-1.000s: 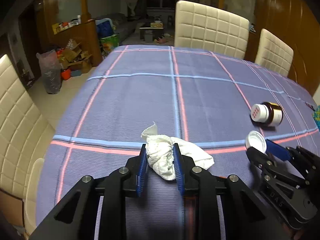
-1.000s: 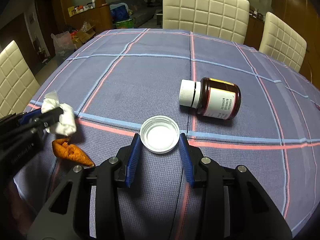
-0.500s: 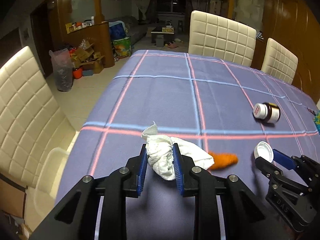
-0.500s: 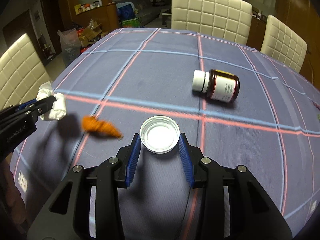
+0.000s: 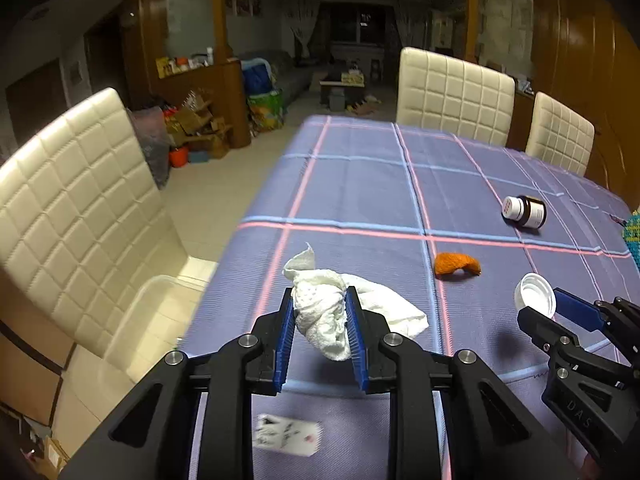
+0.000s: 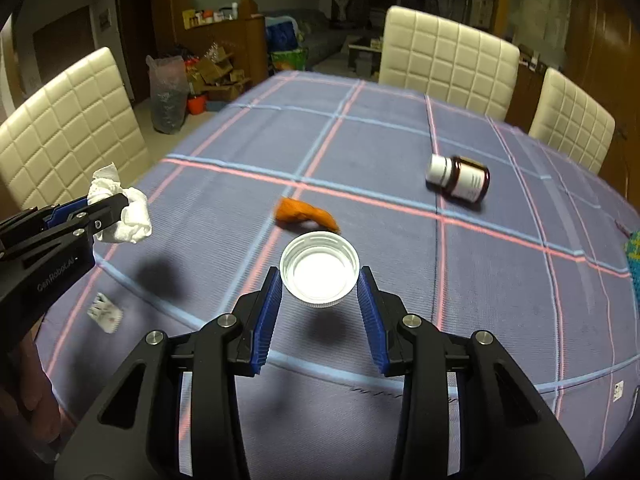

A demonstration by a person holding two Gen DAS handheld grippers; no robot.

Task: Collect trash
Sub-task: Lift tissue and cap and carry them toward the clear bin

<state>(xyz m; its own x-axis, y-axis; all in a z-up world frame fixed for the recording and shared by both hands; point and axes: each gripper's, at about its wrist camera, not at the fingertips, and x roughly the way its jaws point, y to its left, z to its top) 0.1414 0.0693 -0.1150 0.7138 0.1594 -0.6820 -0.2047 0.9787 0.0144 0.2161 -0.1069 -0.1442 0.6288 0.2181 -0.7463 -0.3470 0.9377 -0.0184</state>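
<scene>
My left gripper [image 5: 320,320] is shut on a crumpled white tissue [image 5: 324,312] and holds it above the near left part of the blue checked tablecloth [image 5: 360,184]; it also shows in the right wrist view [image 6: 116,208]. My right gripper [image 6: 320,292] is shut on a white bottle cap [image 6: 319,268], held above the cloth; it also shows in the left wrist view [image 5: 536,294]. An orange peel [image 6: 304,214] lies on the cloth beyond the cap. A brown pill bottle [image 6: 460,178] with a white lid lies on its side farther right.
A small white paper scrap [image 6: 105,312] lies near the table's front left edge. Cream padded chairs stand at the left [image 5: 76,200] and at the far side [image 5: 452,96]. A clear plastic bin [image 5: 136,320] sits on the left chair's seat.
Both grippers have pulled back and risen with the tissue and the cap. The orange peel, the paper scrap and the table's near edge have come into view.
</scene>
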